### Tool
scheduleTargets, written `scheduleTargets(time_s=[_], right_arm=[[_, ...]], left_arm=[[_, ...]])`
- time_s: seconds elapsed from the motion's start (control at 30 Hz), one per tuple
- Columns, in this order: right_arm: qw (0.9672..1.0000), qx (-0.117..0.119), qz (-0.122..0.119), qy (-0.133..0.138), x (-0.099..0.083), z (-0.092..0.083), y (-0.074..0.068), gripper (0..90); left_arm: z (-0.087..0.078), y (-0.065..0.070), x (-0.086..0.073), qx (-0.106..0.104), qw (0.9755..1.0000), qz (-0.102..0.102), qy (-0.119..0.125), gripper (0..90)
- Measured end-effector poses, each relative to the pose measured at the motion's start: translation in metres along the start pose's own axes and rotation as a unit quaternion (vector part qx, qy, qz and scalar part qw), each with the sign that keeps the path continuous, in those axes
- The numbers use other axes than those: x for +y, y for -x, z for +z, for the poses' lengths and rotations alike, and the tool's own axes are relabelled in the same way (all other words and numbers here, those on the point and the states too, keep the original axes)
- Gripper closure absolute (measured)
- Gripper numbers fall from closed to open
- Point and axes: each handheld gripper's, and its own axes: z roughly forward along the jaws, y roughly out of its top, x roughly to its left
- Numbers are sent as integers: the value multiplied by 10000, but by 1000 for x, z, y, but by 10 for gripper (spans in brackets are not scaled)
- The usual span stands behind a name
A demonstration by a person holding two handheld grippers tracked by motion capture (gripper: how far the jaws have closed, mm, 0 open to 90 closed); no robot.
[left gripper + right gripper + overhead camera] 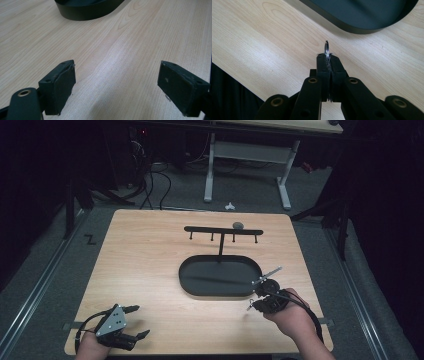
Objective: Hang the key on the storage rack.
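Note:
A black oval tray (183,276) lies at the middle of the wooden table (145,265), and a black T-shaped stand (222,230) with several small hooks rises from it. My right gripper (251,305) hovers just off the tray's near right rim, shut on a thin metal ring (326,47) that sticks out edge-on past the pads. In the right gripper view the gripper (327,58) points toward the tray's wall (362,27). My left gripper (137,321) rests at the front left corner, open, nothing between its pads (60,87).
A small grey round object (238,225) sits by the stand's crossbar. The table's front edge runs just under both hands. Beyond the far edge stand a white desk frame (210,170), floor cables and a small white item (229,206).

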Motion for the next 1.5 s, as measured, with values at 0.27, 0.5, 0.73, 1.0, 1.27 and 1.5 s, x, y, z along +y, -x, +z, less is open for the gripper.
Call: scheduleTargets(time_s=[0.27, 0.5, 0.73, 1.0, 1.27, 1.5], right_arm=[[9999, -106, 35, -39, 0, -6, 6, 885], [9999, -145, 50, 23, 3, -12, 11, 885], [9998, -75, 174, 57, 15, -18, 16, 887], [9993, -226, 244, 176, 33, -32, 24, 887], [9982, -272, 439, 292, 47, -39, 36, 887], [9977, -294, 528, 309, 58, -45, 45, 887]], left_arm=[[0, 0, 0, -2, 10000, 1, -5, 153], [0, 0, 0, 2, 10000, -3, 3, 153], [0, 0, 0, -3, 10000, 0, 2, 154], [0, 0, 0, -8, 10000, -14, 18, 153], [0, 0, 0, -11, 10000, 4, 10, 153], [0, 0, 0, -15, 10000, 3, 4, 153]])
